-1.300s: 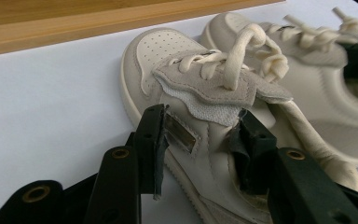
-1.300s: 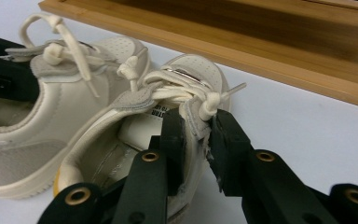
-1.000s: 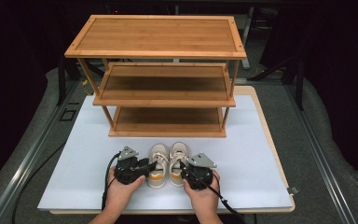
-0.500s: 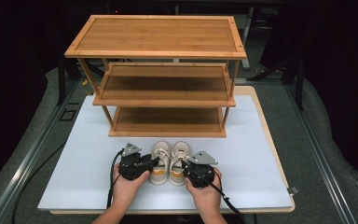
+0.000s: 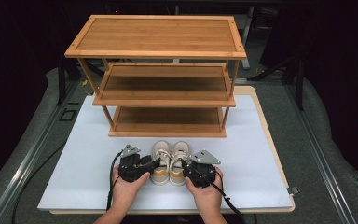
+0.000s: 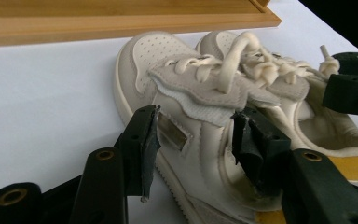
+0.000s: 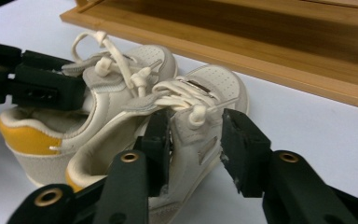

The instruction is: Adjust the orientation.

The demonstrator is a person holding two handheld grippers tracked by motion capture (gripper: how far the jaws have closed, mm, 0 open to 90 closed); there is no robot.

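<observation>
Together, both shoes (image 5: 170,162) lie lengthwise, toes toward wooden rack (image 5: 168,133).

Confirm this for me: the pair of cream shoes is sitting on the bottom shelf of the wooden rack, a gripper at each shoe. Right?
Not quite. The shoes sit on the white table in front of the rack, not on its bottom shelf; the high view shows this. A gripper is at each shoe.
</observation>
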